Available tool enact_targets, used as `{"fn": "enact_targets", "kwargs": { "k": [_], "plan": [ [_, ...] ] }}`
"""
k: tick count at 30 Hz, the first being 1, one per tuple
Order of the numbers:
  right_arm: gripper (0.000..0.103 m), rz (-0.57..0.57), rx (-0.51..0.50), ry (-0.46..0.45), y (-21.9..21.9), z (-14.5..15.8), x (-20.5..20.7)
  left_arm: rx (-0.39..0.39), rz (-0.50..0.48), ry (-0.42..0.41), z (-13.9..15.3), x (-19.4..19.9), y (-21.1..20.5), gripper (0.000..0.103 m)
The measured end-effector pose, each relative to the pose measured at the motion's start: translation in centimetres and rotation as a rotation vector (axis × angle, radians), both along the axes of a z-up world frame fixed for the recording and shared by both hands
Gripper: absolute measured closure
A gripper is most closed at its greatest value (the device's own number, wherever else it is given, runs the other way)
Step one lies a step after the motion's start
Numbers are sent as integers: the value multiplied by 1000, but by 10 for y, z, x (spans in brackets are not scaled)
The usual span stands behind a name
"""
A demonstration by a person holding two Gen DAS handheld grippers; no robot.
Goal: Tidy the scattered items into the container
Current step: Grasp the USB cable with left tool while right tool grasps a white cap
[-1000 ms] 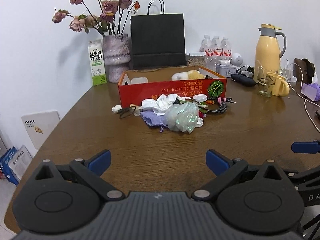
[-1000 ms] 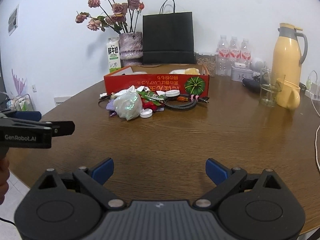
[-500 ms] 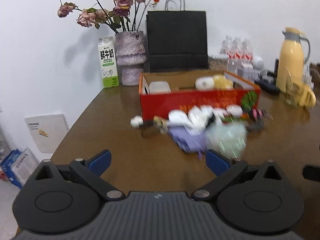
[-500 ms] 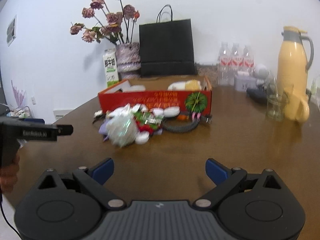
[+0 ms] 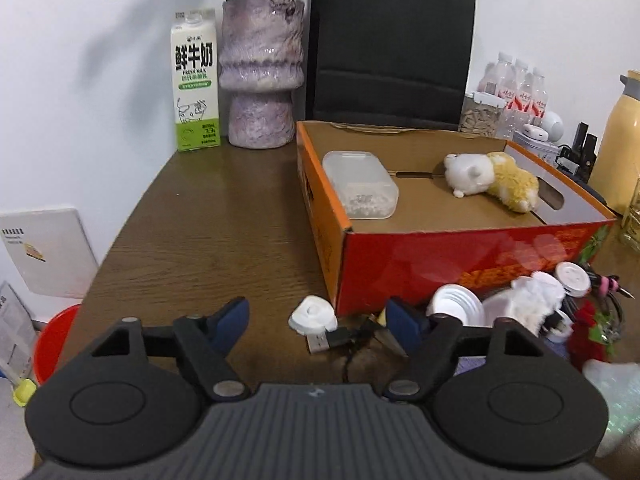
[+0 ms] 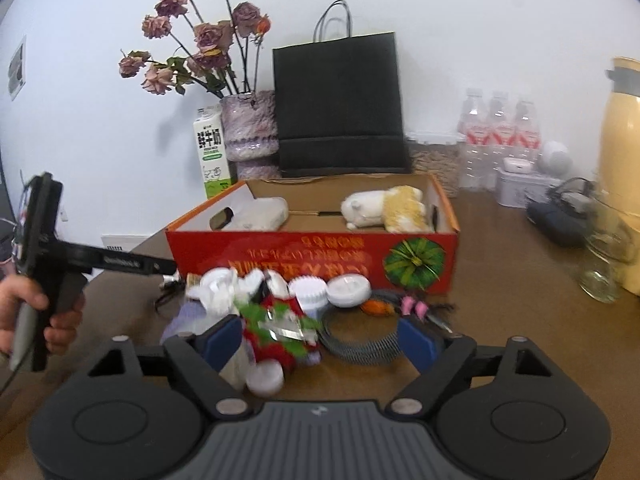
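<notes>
Left tool (image 5: 318,316) closing around a white cap (image 5: 313,315), seemingly untouched; right tool (image 6: 320,340) closing, nothing gripped.

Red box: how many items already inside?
2 visible. A clear lidded plastic container lies along the red box's left wall; a white-and-yellow plush toy lies toward its back right. The near wall could hide something low.
</notes>
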State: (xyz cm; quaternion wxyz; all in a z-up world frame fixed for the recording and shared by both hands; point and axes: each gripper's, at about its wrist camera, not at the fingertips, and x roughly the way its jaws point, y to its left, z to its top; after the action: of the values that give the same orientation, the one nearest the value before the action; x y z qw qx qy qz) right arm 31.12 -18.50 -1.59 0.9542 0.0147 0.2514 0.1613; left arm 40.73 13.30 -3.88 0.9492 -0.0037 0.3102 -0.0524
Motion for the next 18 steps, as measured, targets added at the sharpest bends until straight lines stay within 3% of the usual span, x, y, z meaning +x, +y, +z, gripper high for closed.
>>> {"fn": "enact_targets", "kwargs": {
  "k": [2,5,7,9,15,18],
  "plan": [
    [23,30,-16,-4,12,1,13,-40,-15,-5,-5,6,4,34],
    [38,85,-46,-5,35,0,32,-128,-15,21,-14,10,9,50],
    [45,123,-48,-2,51,0,44,-155,-23,42,-14,10,14,54],
    [47,156,-37,4,68,0,58,-150,-4,51,-14,9,16,71],
    [62,203,-100,87,124,-11,103,-161,-31,68,-13,-2,17,85],
    [71,194,-100,136,134,-24,115,-161,-89,92,-12,-6,13,85]
  ]
}}
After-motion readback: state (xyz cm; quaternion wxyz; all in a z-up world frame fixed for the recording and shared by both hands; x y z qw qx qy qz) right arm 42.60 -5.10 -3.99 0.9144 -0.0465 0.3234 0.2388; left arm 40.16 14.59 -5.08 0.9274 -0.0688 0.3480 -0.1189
